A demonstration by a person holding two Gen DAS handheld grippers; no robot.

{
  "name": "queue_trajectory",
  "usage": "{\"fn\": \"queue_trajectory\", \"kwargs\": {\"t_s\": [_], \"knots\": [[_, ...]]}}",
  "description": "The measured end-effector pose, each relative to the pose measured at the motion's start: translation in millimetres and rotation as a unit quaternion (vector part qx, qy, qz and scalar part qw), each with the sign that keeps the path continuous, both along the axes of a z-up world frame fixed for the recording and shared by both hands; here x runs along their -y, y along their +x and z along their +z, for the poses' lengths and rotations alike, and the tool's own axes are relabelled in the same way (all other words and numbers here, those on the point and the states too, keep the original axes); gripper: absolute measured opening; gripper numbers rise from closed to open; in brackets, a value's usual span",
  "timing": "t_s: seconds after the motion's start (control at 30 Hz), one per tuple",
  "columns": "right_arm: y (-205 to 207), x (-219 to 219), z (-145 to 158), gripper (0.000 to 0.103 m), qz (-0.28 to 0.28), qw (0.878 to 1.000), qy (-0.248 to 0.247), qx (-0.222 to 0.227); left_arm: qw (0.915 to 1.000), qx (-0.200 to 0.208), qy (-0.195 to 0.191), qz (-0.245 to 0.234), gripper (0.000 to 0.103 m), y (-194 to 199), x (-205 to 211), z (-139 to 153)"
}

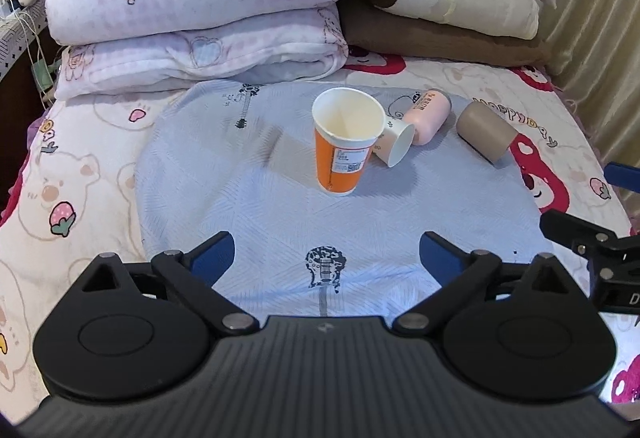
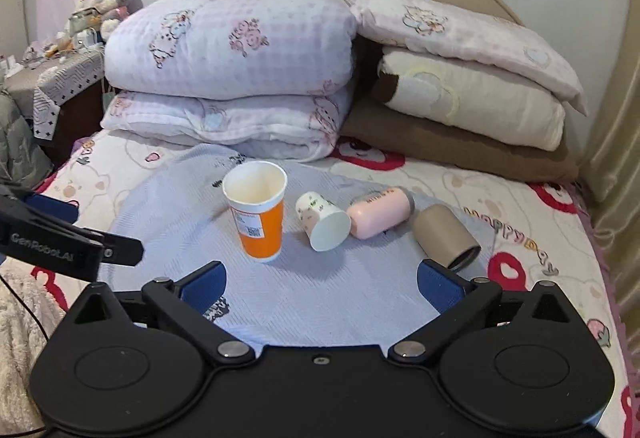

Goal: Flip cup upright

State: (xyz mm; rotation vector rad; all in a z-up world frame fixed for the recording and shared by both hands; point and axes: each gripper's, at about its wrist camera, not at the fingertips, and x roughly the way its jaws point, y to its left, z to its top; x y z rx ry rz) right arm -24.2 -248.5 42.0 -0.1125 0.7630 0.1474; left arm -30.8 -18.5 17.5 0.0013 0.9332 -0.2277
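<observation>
Looking down my left gripper point(image 1: 326, 258), I see its blue-padded fingers spread wide with nothing between them; the right gripper point(image 2: 320, 280) is spread the same way and just as empty. Each gripper shows only as a cut-off black piece at the edge of the other's view, and the piece at nine o'clock in the right view reads "GenRobot.AI".

On the pale blue cloth point(image 1: 248, 198), a thin woven sheet printed with small guitars, the orange paper cup point(image 1: 345, 144) stands upright with its white mouth open to me. It bears a white label with a barcode whose print is too small to read. At its three o'clock a small white paper cup point(image 1: 396, 144) lies on its side, mouth toward me, partly hidden behind the orange one in the left view; I cannot tell whether they touch. Next along lies a pink tumbler point(image 2: 378, 212), smooth and round-ended, with dark writing I cannot make out. Farthest out at three o'clock lies a tan cup point(image 2: 446, 236) (matte, dark inside).

The bedsheet point(image 2: 532, 234) reads "HAPPYDAY", partly covered by the cloth. At twelve o'clock sit folded quilts point(image 2: 232, 58), soft and checked pink.
</observation>
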Motion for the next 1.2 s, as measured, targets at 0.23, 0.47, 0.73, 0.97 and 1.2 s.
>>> {"fn": "queue_trajectory", "kwargs": {"t_s": [0.23, 0.47, 0.73, 0.97, 1.2], "knots": [[-1, 2, 0, 0.103, -0.015, 1.000, 0.005, -0.002, 0.9997, -0.002, -0.002, 0.023, 0.101, 2, -10, -2], [0, 6, -5, 0.103, -0.017, 1.000, 0.007, -0.010, 0.9993, -0.007, 0.021, 0.030, 0.101, 1, -10, -6], [5, 4, -10, 0.103, -0.029, 0.999, -0.009, -0.022, 0.9973, -0.010, 0.051, 0.052, 0.101, 7, -7, -12], [6, 1, -13, 0.103, -0.032, 0.999, -0.014, -0.026, 0.9963, -0.020, 0.056, 0.062, 0.101, 10, -12, -17], [5, -3, -14, 0.103, -0.031, 0.999, -0.022, -0.027, 0.9963, -0.026, 0.055, 0.060, 0.101, 12, -14, -18]]}}
